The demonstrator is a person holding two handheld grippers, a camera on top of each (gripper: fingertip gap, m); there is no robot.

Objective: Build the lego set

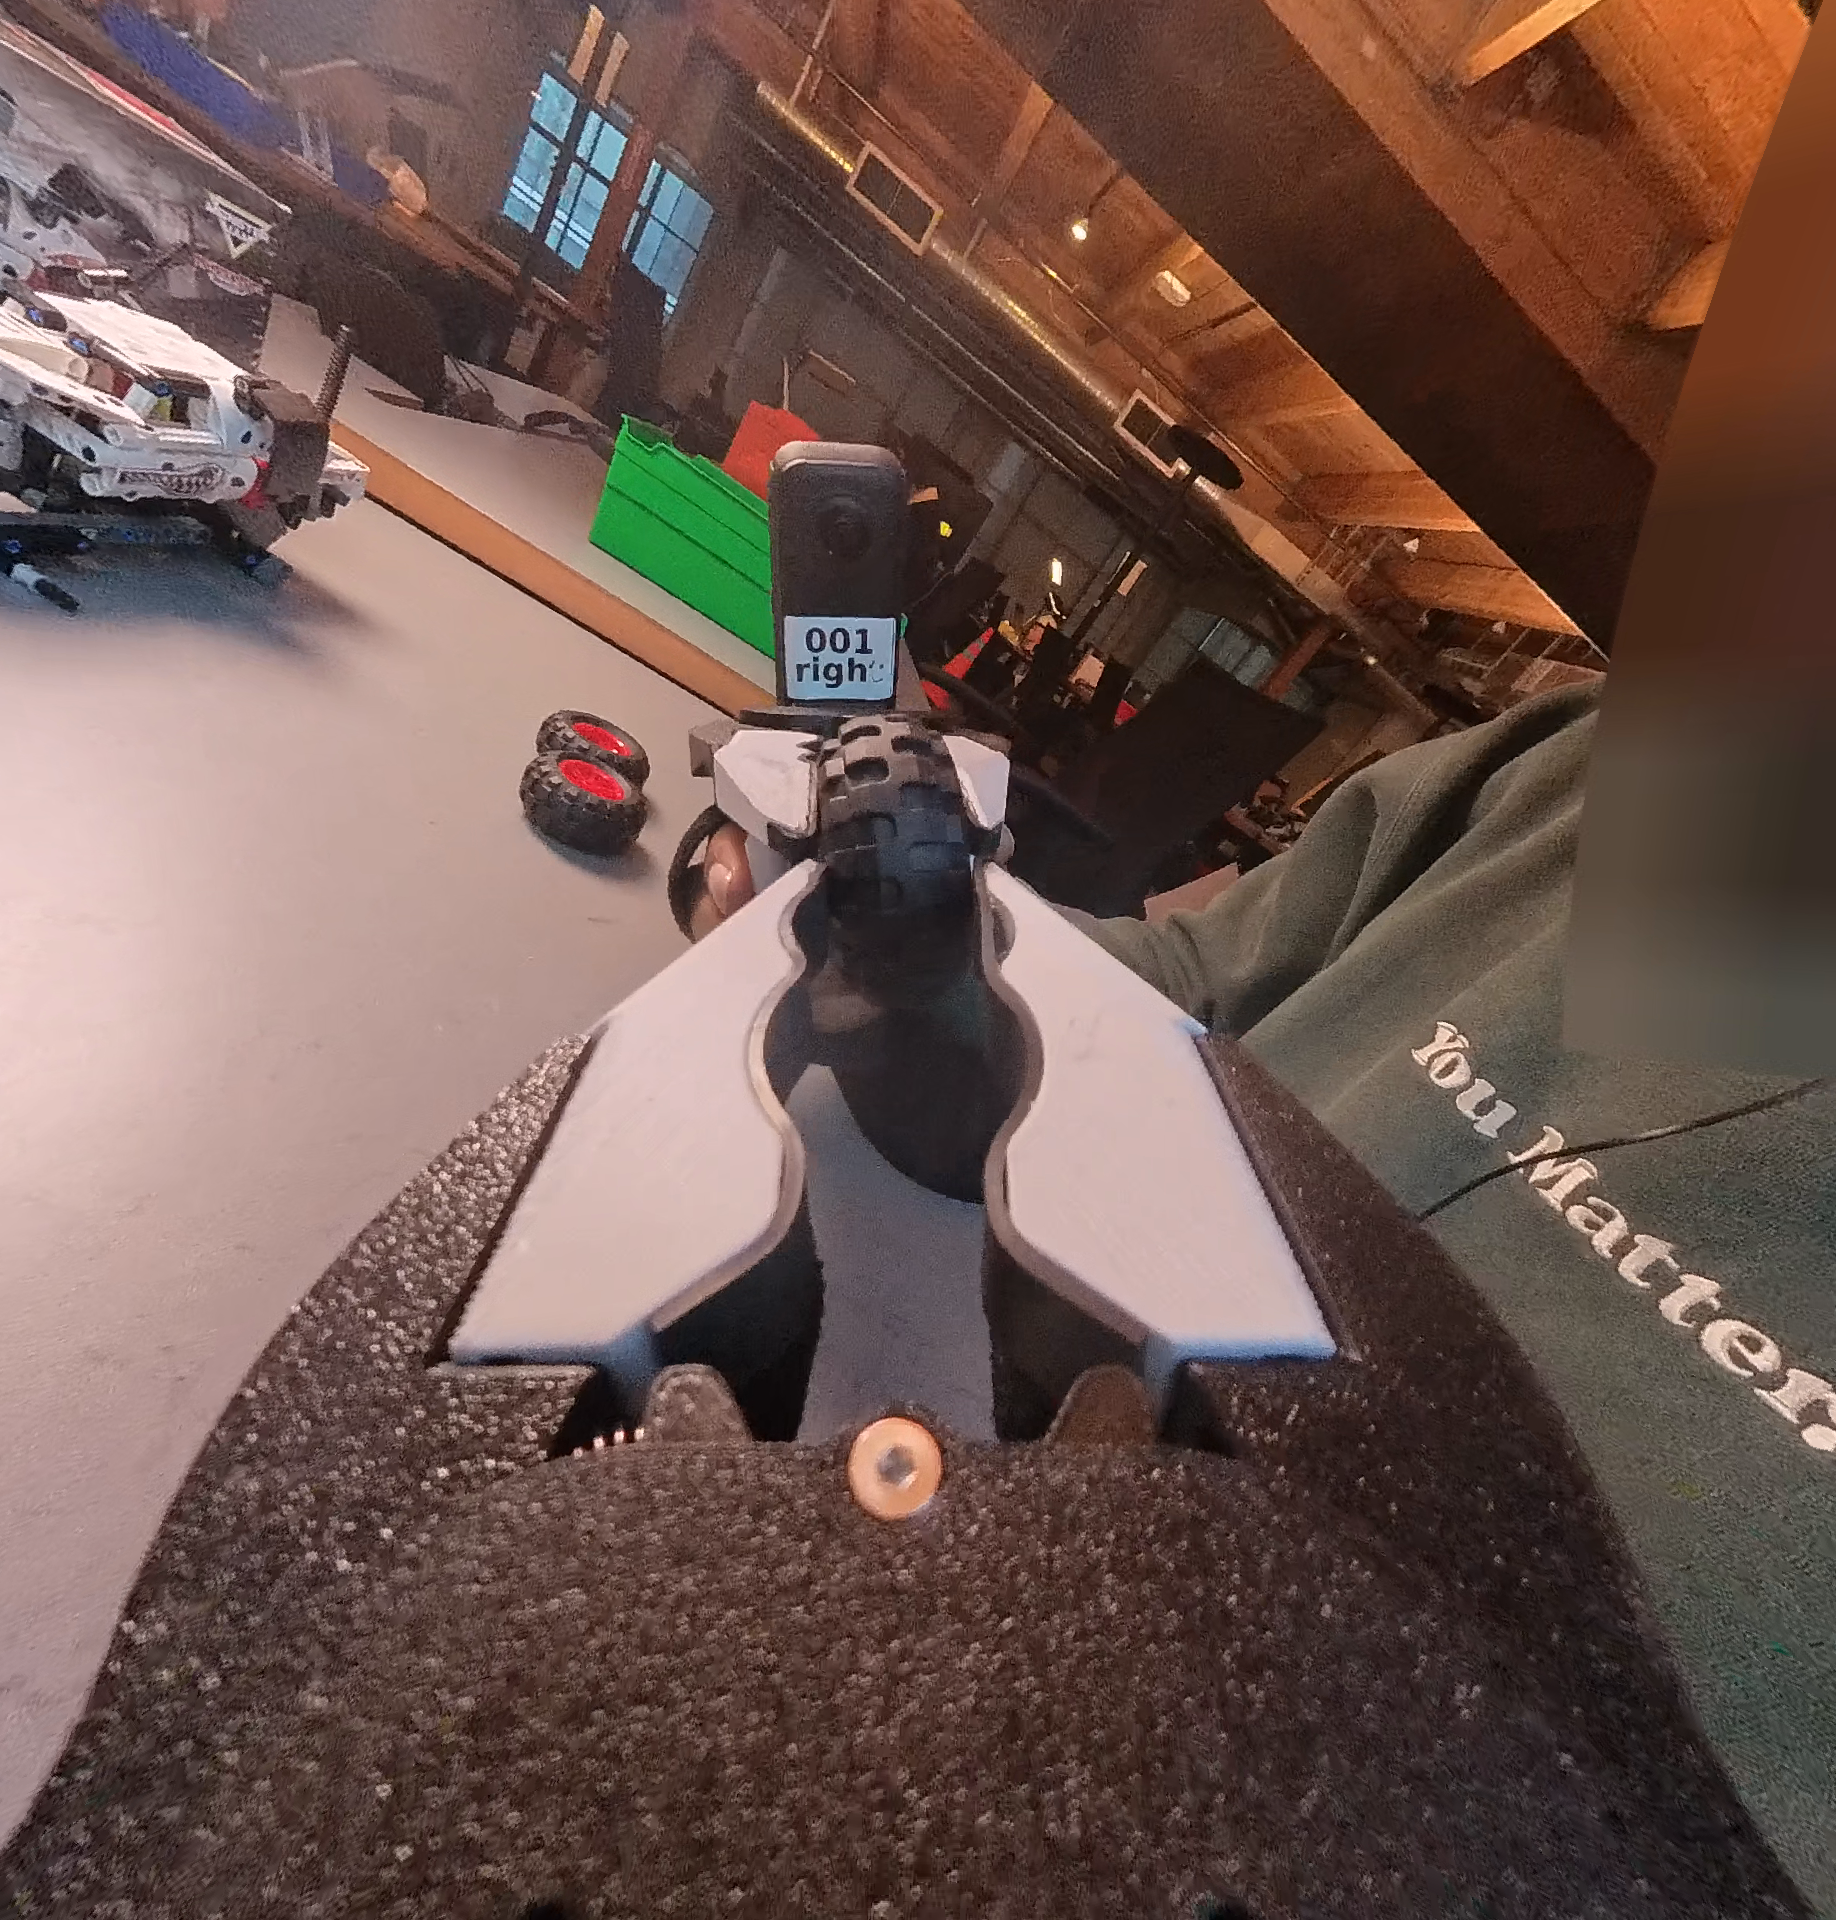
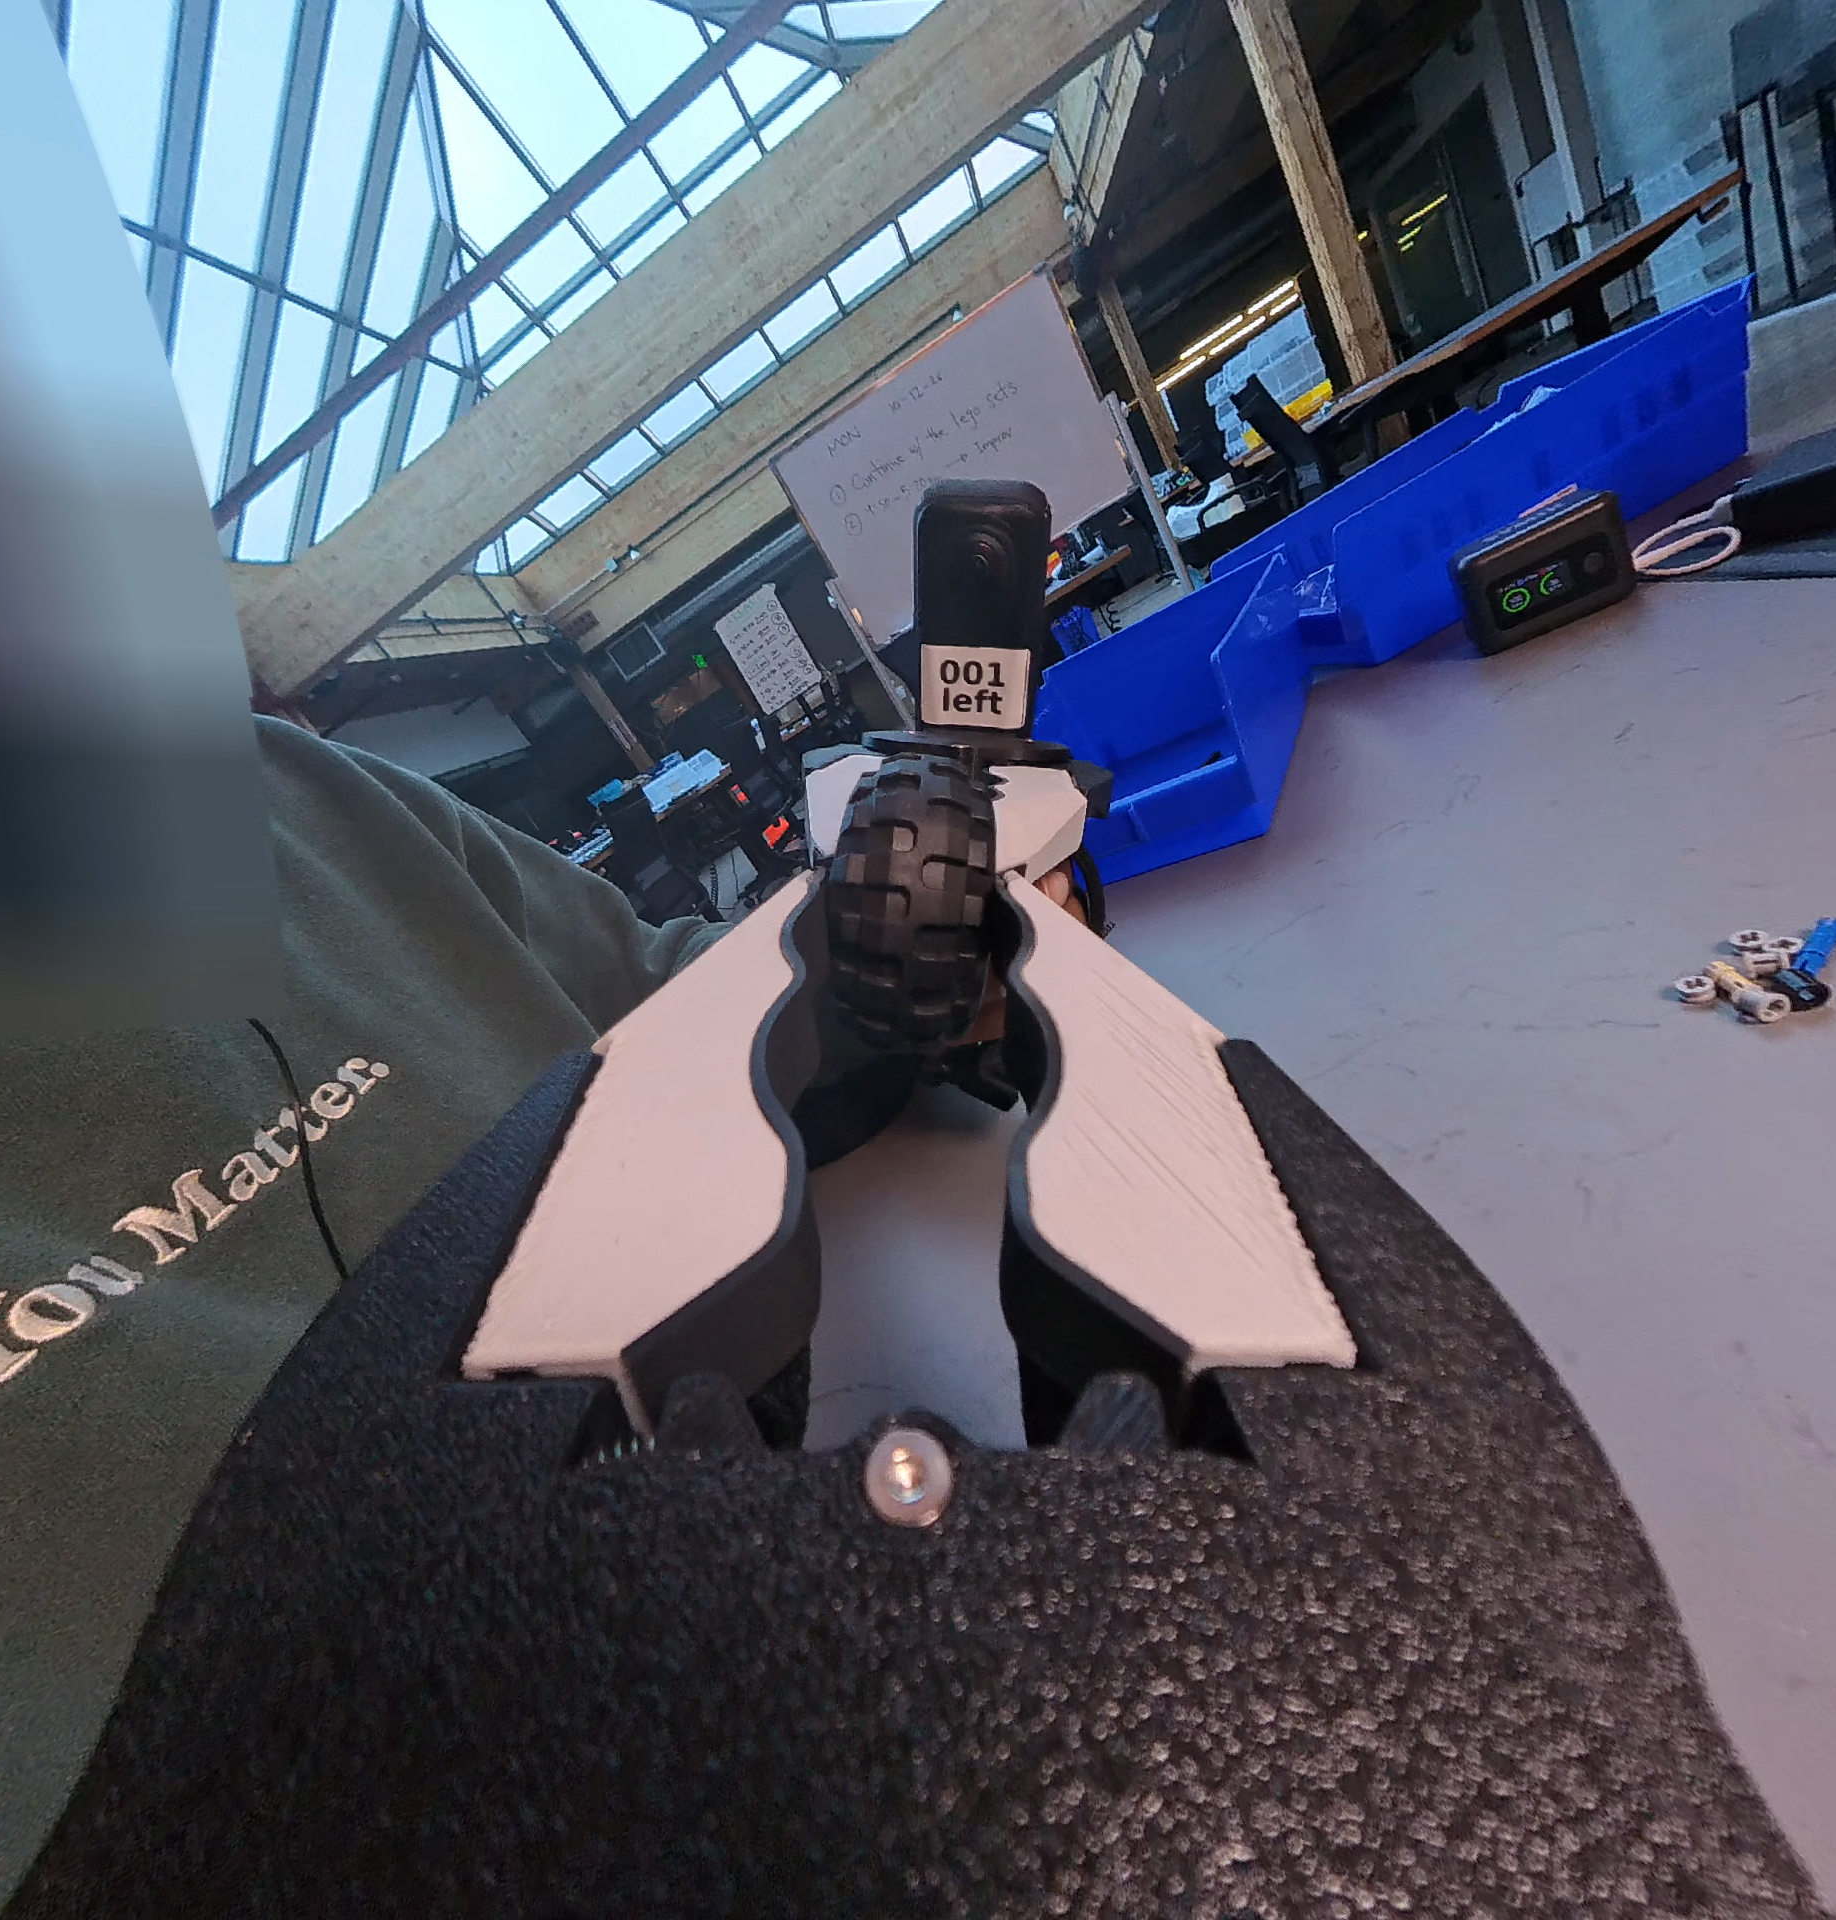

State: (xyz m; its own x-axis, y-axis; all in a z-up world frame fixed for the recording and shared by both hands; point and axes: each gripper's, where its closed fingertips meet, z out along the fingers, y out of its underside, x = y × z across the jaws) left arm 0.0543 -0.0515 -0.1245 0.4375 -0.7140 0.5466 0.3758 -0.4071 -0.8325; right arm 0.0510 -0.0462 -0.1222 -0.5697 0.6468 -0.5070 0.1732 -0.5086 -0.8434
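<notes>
A black knobbly Lego tyre [image 1: 893, 821] is held in the air between my two grippers, which face each other tip to tip. My left gripper [image 1: 893, 894] closes its grey fingers on the tyre's near side. My right gripper [image 1: 872, 800] clamps it from the far side. In the right wrist view the tyre [image 2: 909, 904] sits between my right gripper's fingertips [image 2: 909, 914], with the left gripper [image 2: 935, 821] just behind it. A dark, blurred shape lies between the left fingers below the tyre. I cannot tell what it is.
A white Lego truck [image 1: 135, 416] stands at the table's far left. Two tyres with red rims [image 1: 587, 784] lie nearby, with a green bin [image 1: 685, 530] beyond. Blue bins [image 2: 1413, 582], a small screen device [image 2: 1542, 587] and loose pins [image 2: 1755, 971] lie at the right. A person's green sweatshirt [image 1: 1516, 935] is close. Less than 4 cm separates the two grippers' tips.
</notes>
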